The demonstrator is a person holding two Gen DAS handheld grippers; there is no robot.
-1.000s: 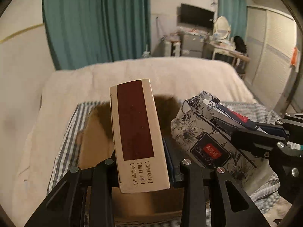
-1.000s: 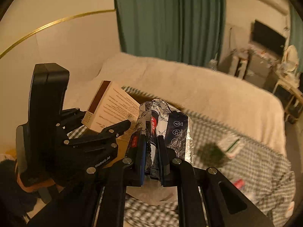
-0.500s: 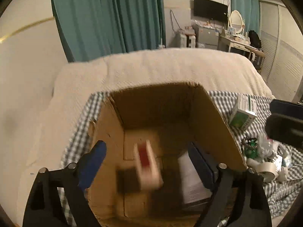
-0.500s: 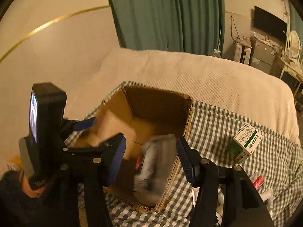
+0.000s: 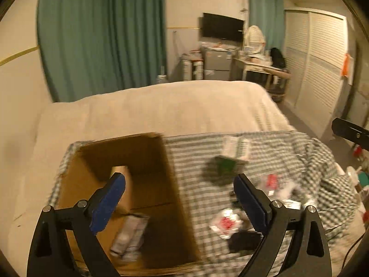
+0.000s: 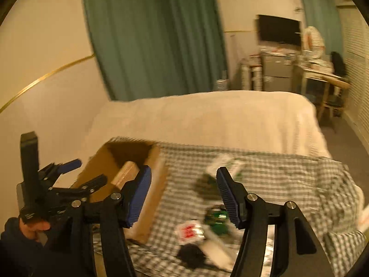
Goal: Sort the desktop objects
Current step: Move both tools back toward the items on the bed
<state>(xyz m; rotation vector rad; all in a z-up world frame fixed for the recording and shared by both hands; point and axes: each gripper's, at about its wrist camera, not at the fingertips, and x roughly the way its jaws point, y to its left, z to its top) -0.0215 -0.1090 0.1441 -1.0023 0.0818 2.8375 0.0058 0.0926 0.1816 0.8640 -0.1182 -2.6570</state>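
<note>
Cardboard box [image 5: 170,198] is taken as the landmark: it sits open-topped on a checked cloth [image 5: 276,152] spread over a cream bed [image 5: 161,106]. Inside the box two sorted things are seen. A tan carton [image 5: 125,184] leans against the left wall, its long axis tilted, upper end toward the box's far side. A patterned pack [image 5: 129,237] lies on the box floor nearer the camera, its long axis running roughly from the near wall toward the far one; its print is blurred.

The left gripper [image 5: 180,205] is held above the box's near right corner, its jaws opening wide with nothing between them. The right gripper [image 6: 184,198] is held just right of the box, over the cloth, its jaws also opening and empty. In the right wrist view the left gripper [image 6: 76,175] is seen left of the box, held by a hand [image 6: 34,227].

Right of the box, on the cloth, unsorted things are scattered: a green-and-white carton [image 5: 233,154], a red-and-white packet [image 5: 227,222], a black thing [image 5: 244,241]; all are blurred.

Beyond the box, teal curtains [image 5: 103,37], a wall television [image 5: 222,26] and slatted wardrobe doors [image 5: 320,64] are seen
</note>
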